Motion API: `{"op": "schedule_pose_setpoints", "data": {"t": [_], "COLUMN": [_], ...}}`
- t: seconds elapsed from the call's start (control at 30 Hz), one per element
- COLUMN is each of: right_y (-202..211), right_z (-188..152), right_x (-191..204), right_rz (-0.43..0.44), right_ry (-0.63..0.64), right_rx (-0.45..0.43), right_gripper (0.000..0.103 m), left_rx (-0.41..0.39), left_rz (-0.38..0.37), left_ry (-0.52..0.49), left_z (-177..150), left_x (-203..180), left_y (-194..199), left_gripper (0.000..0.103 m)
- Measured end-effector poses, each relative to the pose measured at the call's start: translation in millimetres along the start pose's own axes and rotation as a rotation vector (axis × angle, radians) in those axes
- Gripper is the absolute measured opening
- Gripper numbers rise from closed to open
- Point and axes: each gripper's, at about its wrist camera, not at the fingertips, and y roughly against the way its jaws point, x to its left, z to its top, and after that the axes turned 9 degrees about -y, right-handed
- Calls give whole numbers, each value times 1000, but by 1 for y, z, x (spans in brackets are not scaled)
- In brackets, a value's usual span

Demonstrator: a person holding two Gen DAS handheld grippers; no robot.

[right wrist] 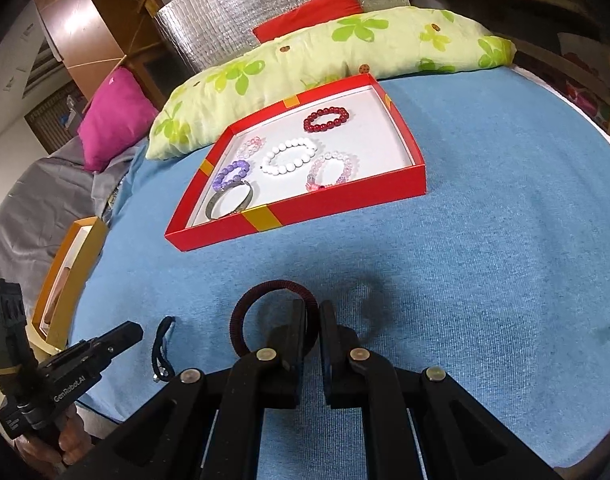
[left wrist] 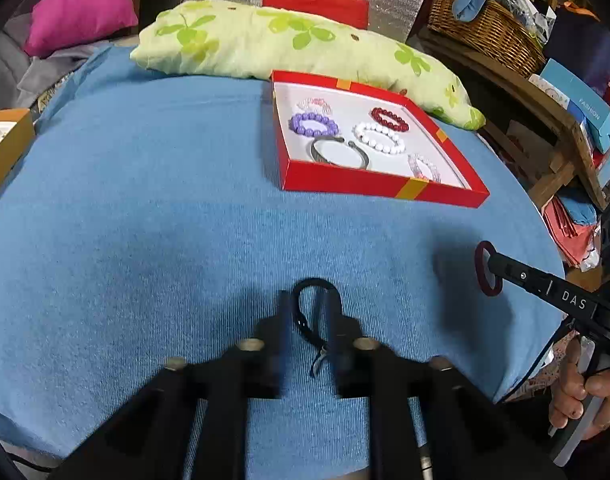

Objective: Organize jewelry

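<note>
A red tray (left wrist: 345, 184) (right wrist: 305, 220) on the blue cloth holds several bracelets: purple (left wrist: 313, 125), dark red (left wrist: 389, 119), white (left wrist: 379, 137), pink and a metal bangle (left wrist: 341, 151). My left gripper (left wrist: 308, 300) is partly open around a black cord bracelet (left wrist: 311, 312) that lies on the cloth between its fingers; the cord also shows in the right wrist view (right wrist: 163, 346). My right gripper (right wrist: 313, 312) is shut on a dark red ring bracelet (right wrist: 261, 292), held just above the cloth; it also shows in the left wrist view (left wrist: 487, 268).
A green-flowered pillow (left wrist: 285, 44) lies behind the tray. An orange box (left wrist: 5, 148) sits at the cloth's left edge. A wicker basket (left wrist: 485, 20) and a wooden rack with boxes stand at the right.
</note>
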Motion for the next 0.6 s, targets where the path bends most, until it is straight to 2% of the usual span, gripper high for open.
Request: {"op": "schedule_pose_setpoints", "data": {"t": [0.03,0.07,0.17,0.43,0.6], "right_y": [0,-1,-2,-12,-15], "right_z": [0,-1,-2,-4,-4], "right_x": [0,1,2,1,-2], "right_rz": [-3,-7,-9,-35,-43], "right_ry": [3,7,9,9,-2], "right_rx": [0,0,3,32,45], "right_gripper": [8,7,8,8,8], "left_rx": [2,2,10,72,61], "left_rz": [5,6,-21,28,65], "left_ry": [-1,-3,-10,-41,-52], "left_z": [-1,-2,-4,-8,-8], "left_x": [-1,-2,-7,-16,-19], "left_y": [0,0,-1,-15,-15], "left_gripper": [41,47,56,56,52]}}
